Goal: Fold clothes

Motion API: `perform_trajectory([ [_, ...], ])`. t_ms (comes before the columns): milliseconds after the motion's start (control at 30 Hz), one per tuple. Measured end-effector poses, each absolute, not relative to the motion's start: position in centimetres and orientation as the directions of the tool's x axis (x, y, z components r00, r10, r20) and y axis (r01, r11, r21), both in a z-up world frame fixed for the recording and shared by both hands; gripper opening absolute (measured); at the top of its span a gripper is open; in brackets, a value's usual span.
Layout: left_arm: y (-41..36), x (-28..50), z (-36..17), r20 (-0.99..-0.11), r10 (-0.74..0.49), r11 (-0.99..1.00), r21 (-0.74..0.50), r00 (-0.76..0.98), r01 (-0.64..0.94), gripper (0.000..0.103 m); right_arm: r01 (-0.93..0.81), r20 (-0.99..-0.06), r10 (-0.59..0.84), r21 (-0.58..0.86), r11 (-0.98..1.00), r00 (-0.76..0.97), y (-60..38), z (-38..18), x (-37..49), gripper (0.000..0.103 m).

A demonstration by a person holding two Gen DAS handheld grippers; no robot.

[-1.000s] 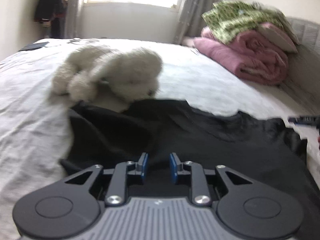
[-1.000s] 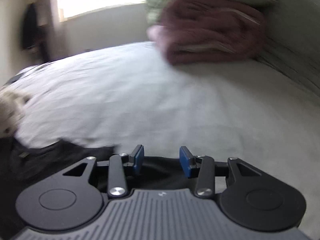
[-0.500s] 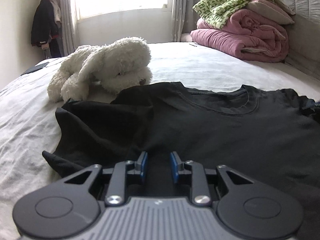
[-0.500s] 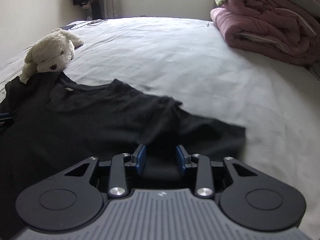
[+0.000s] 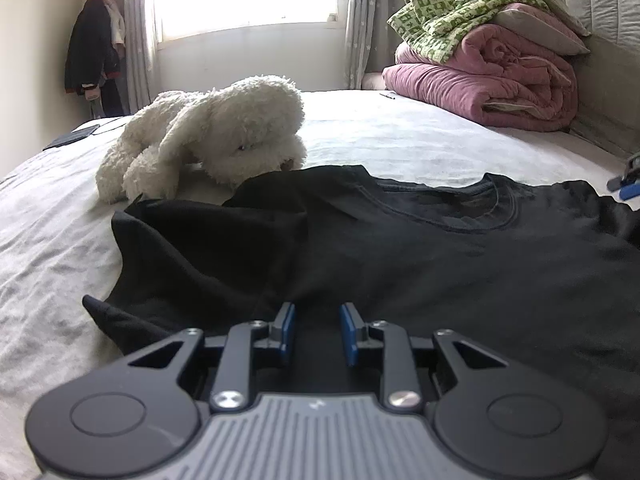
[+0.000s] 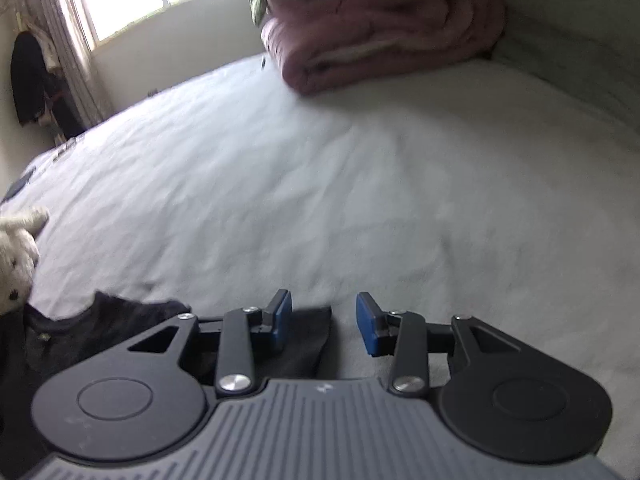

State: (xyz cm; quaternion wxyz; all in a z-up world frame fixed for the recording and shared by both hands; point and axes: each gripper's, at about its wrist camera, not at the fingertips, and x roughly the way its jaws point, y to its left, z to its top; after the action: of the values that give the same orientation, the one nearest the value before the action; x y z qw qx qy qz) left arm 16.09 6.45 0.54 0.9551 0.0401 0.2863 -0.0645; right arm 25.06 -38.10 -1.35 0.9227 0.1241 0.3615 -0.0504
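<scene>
Blue-padded jaws of the left gripper (image 5: 316,334) stand parted over the black T-shirt (image 5: 400,248), gripping nothing; the right gripper (image 6: 324,322) gapes wider above a shirt edge. The shirt lies spread on the bed (image 5: 420,140), collar showing, left sleeve bunched, no fold apparent, so folding remains. A white plush dog (image 5: 208,136) touches its shoulder and may obstruct; pink quilts (image 5: 488,84) sit well apart.
</scene>
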Motion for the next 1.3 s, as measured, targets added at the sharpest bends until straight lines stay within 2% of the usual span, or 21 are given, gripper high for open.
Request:
perform_trajectory([
  [67,6.4,16.1,0.5,-0.552,-0.098,0.988,0.043,0.828,0.146,0.026,0.146,-0.693,-0.01,0.138,0.98,0.721,-37.0,-2.3,25.5,0.032],
  [100,6.3,16.1,0.5,-0.552,-0.098,0.988,0.043,0.828,0.146,0.026,0.116,-0.694,-0.013,0.102,0.988,0.72,-36.3,-2.6,25.6,0.011],
  [133,6.4,16.1,0.5,-0.552,-0.099,0.988,0.043,0.828,0.146,0.026,0.083,-0.684,-0.009,0.075,0.994,0.729,-35.6,-2.5,25.5,0.006],
  [200,6.4,16.1,0.5,-0.552,-0.099,0.988,0.043,0.828,0.147,0.026,0.059,-0.64,-0.017,0.045,0.997,0.768,-34.7,-1.5,24.9,0.005],
  [333,6.5,16.1,0.5,-0.551,-0.1,0.988,0.04,0.828,0.147,0.026,0.204,-0.53,-0.187,-0.026,0.979,0.827,-34.0,1.0,22.3,0.004],
  [633,6.4,16.1,0.5,-0.551,-0.097,0.988,0.046,0.829,0.146,0.026,0.21,-0.682,-0.197,-0.064,0.976,0.704,-33.9,-3.4,25.1,0.003],
  [700,6.5,16.1,0.5,-0.55,-0.098,0.988,0.045,0.829,0.147,0.026,0.268,-0.684,-0.19,0.008,0.963,0.704,-35.1,-2.2,24.0,0.004],
  [900,6.4,16.0,0.5,-0.55,-0.098,0.988,0.045,0.829,0.147,0.026,0.245,-0.682,-0.159,0.031,0.969,0.714,-35.5,-0.4,21.7,0.006],
  [1000,6.5,16.1,0.4,-0.55,-0.098,0.988,0.045,0.829,0.147,0.026,0.251,-0.663,-0.111,0.119,0.961,0.74,-36.1,0.4,22.3,0.009],
  [1033,6.5,16.1,0.4,-0.55,-0.098,0.988,0.045,0.829,0.147,0.026,0.246,-0.663,-0.095,0.139,0.959,0.743,-36.3,0.5,22.6,0.015],
  [1067,6.5,16.1,0.4,-0.55,-0.098,0.988,0.045,0.829,0.147,0.026,0.235,-0.664,-0.081,0.146,0.961,0.743,-36.3,0.5,23.2,0.017],
  [1100,6.5,16.1,0.4,-0.55,-0.098,0.988,0.045,0.829,0.147,0.026,0.218,-0.668,-0.072,0.137,0.966,0.741,-36.2,0.2,24.0,0.027],
  [1133,6.5,16.1,0.4,-0.55,-0.098,0.988,0.046,0.829,0.147,0.026,0.204,-0.675,-0.06,0.136,0.969,0.736,-36.2,-0.1,24.8,0.051],
  [1167,6.5,16.1,0.4,-0.55,-0.098,0.988,0.046,0.829,0.148,0.026,0.2,-0.68,-0.049,0.145,0.969,0.732,-36.3,-0.4,25.3,0.062],
  [1200,6.5,16.1,0.4,-0.55,-0.098,0.988,0.047,0.829,0.148,0.026,0.201,-0.68,-0.044,0.154,0.967,0.732,-36.4,-0.7,25.6,0.066],
  [1300,6.4,16.1,0.4,-0.551,-0.098,0.988,0.047,0.829,0.148,0.026,0.12,-0.714,-0.015,0.097,0.988,0.7,-35.3,-1.6,26.6,0.066],
])
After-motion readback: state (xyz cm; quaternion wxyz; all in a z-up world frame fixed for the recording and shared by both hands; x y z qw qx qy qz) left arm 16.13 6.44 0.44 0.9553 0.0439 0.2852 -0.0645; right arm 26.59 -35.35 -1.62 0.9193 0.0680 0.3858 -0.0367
